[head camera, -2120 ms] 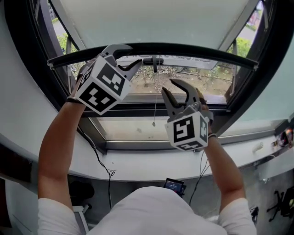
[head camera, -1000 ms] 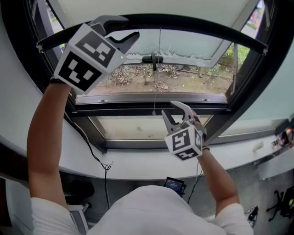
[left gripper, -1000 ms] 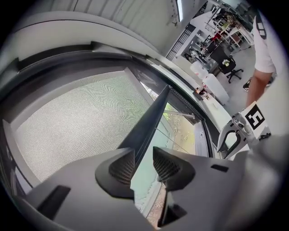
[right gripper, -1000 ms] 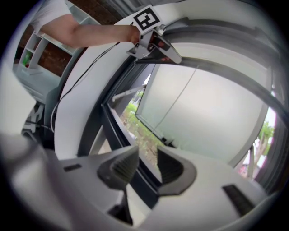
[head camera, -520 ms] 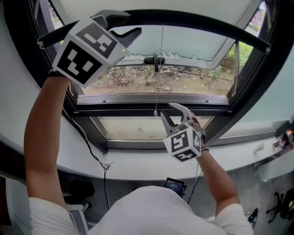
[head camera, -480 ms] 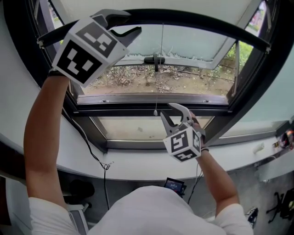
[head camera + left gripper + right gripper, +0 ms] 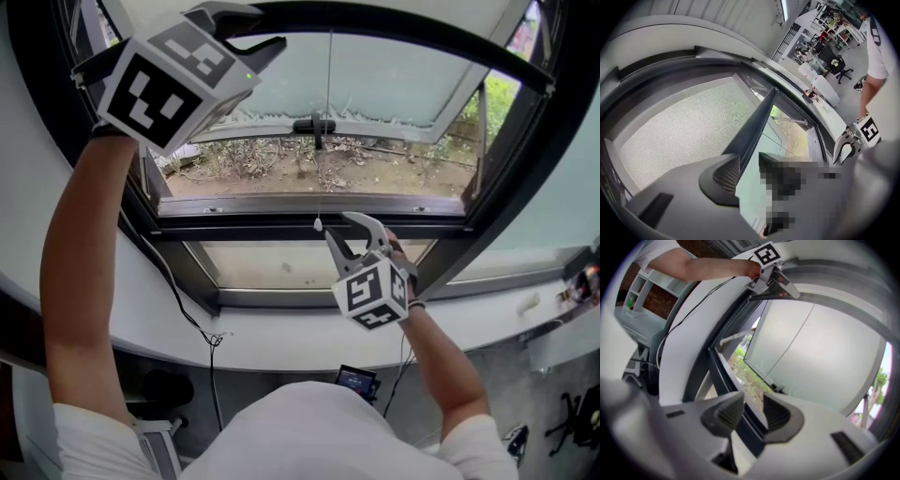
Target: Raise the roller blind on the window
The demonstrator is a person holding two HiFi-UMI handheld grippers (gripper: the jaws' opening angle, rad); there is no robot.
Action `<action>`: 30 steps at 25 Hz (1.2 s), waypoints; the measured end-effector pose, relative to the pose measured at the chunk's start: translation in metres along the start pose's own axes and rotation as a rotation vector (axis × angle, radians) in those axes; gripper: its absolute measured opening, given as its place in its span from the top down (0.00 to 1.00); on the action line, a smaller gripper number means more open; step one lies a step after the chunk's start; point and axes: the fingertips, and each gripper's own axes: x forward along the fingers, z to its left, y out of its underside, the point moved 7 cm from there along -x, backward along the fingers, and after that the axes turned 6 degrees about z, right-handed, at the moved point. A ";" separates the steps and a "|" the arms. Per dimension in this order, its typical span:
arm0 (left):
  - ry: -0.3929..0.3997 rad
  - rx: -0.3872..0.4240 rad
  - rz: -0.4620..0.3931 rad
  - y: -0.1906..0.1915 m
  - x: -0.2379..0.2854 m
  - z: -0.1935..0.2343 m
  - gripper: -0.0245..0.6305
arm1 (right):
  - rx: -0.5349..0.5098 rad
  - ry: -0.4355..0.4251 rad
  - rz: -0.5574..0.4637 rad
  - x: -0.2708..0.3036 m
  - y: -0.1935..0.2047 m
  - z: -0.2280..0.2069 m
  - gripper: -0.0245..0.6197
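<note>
Subject: the roller blind, pale woven mesh fabric point(image 7: 679, 136) ending in a slim black bottom bar point(image 7: 758, 119). In the head view the bar spans the upper part of the dark window frame point(image 7: 309, 204), leaving most of the glass below uncovered.

Left gripper point(image 7: 749, 158): raised at the bar's left end, tongs spread, with the bar passing between them. The bar lies against one pad and a pale gap shows before the other, so it is carried, not pinched.

Right gripper point(image 7: 752, 401): low, above the white window sill point(image 7: 281, 333), tongs spread with nothing between them. A thin pull cord with a small white bead point(image 7: 319, 223) hangs just beside its tips in the head view.

Assessment: the fabric looks light and limp and would crease if gripped. The bar looks rigid, smooth and light, and is the proper holding point. Lifted from one end it may tilt or slide off the pad. A hold nearer mid-span, or a closed pinch, would be steadier.
</note>
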 end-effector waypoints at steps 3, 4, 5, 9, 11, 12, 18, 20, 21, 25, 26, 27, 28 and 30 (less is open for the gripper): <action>-0.019 0.007 -0.011 -0.008 -0.003 0.009 0.75 | -0.002 -0.002 -0.001 0.001 -0.002 -0.001 0.78; -0.029 0.015 -0.016 -0.011 -0.004 0.012 0.75 | -0.003 -0.003 -0.001 0.002 -0.003 -0.001 0.78; -0.037 0.024 -0.018 -0.013 -0.004 0.014 0.75 | -0.003 -0.004 -0.002 0.003 -0.004 -0.001 0.78; -0.052 0.044 -0.014 -0.017 -0.005 0.019 0.75 | 0.009 -0.014 -0.005 0.008 -0.007 -0.002 0.78; -0.061 0.048 -0.016 -0.020 -0.006 0.023 0.75 | 0.026 -0.018 -0.005 0.011 -0.010 -0.002 0.78; -0.063 0.051 -0.016 -0.022 -0.007 0.024 0.75 | 0.037 -0.020 -0.005 0.014 -0.012 -0.003 0.77; -0.062 0.065 -0.007 -0.028 -0.007 0.029 0.75 | 0.156 -0.054 0.021 0.041 -0.017 -0.010 0.75; -0.069 0.065 -0.012 -0.031 -0.009 0.031 0.75 | 0.209 -0.070 0.044 0.051 -0.015 -0.011 0.75; -0.071 0.066 -0.014 -0.032 -0.009 0.032 0.75 | 0.228 -0.076 0.053 0.056 -0.014 -0.011 0.75; -0.068 0.070 -0.008 -0.033 -0.009 0.034 0.75 | 0.254 -0.089 0.073 0.069 -0.017 -0.011 0.75; -0.068 0.072 -0.007 -0.033 -0.009 0.034 0.75 | 0.255 -0.088 0.074 0.071 -0.018 -0.011 0.76; -0.072 0.075 -0.007 -0.033 -0.009 0.035 0.75 | 0.254 -0.086 0.074 0.072 -0.018 -0.011 0.76; -0.076 0.076 -0.009 -0.032 -0.008 0.037 0.75 | 0.253 -0.084 0.072 0.072 -0.019 -0.011 0.77; -0.080 0.070 -0.022 -0.027 -0.003 0.043 0.75 | 0.249 -0.077 0.063 0.071 -0.019 -0.011 0.85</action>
